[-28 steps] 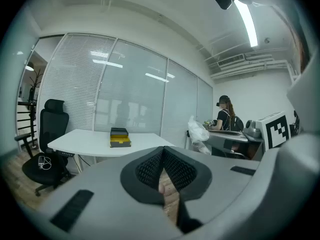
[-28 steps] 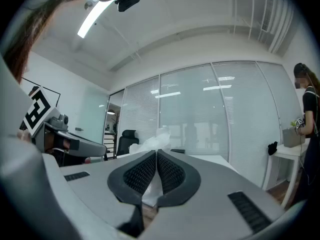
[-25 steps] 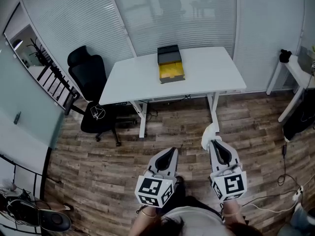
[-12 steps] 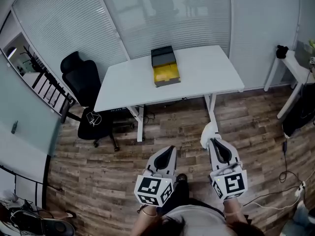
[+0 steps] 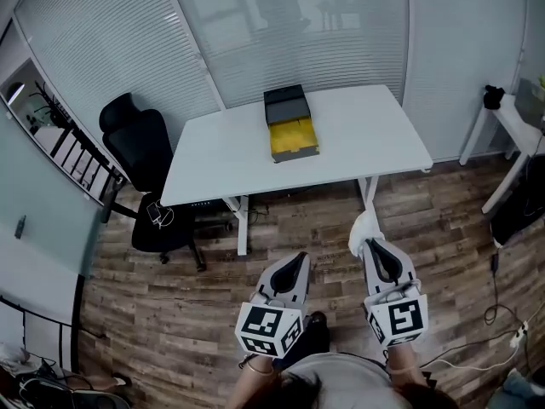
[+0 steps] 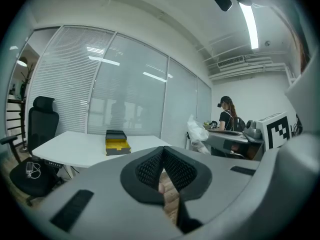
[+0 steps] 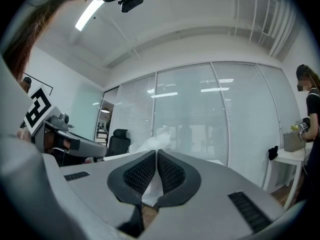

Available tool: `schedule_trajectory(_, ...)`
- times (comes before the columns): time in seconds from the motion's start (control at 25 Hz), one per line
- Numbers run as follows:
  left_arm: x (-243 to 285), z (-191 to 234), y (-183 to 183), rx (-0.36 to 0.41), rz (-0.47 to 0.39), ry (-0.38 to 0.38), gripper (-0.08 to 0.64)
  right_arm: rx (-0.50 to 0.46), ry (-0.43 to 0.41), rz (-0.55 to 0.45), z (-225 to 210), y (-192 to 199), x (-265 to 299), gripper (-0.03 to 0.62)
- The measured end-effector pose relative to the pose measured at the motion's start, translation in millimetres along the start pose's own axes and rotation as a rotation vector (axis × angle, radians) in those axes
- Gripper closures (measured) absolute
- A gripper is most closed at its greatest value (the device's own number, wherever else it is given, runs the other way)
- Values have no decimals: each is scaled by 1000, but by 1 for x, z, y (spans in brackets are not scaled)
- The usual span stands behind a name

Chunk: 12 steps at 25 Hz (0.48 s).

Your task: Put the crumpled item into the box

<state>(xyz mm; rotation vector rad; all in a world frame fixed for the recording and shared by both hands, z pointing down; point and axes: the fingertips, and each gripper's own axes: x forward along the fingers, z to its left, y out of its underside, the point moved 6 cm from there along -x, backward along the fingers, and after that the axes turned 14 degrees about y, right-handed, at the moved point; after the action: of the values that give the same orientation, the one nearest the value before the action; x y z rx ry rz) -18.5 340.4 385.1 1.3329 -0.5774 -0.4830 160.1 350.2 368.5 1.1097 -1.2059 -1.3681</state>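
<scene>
Right hand-held gripper [image 5: 369,244] has its jaws pressed together on the crumpled item [image 5: 361,227], a white, wrinkled wad that sticks out past the fingertips toward 12 o'clock. In the right gripper view the same white stuff [image 7: 152,142] is pinched between the two dark ribbed pads [image 7: 138,174] and bunches up above them. Left hand-held gripper [image 5: 300,259] sits beside it at 9 o'clock, a little apart, with its jaws closed against each other and nothing between them. In the left gripper view [image 6: 162,149] only a sliver of wooden floor shows below the meeting pads. Both are held low over the wood-plank floor [image 5: 204,313], with their marker cubes toward the person.

Farther out at 12 o'clock stands a white worktop [image 5: 366,130], well apart from both. The box [image 5: 290,126] rests on it near the middle, open, with a yellow inside on the near half and a black part on the far half. It also shows in the left gripper view [image 6: 117,143]. A black office chair [image 5: 140,147] stands at 10 o'clock by the worktop's left end. At 2 o'clock a small white side table [image 5: 513,122] reaches the picture's edge. Slatted blinds [image 5: 128,32] cover the glass wall behind.
</scene>
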Motion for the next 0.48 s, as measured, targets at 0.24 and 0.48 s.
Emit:
schedule_trajectory(0.24, 14, 43, -7, -6, -8, 3, 543, -18, -10, 8, 14, 0, 45, 558)
schedule_trajectory(0.48, 26, 85, -13, -15, -14, 14, 543, -18, -13, 14, 30, -1, 88, 558)
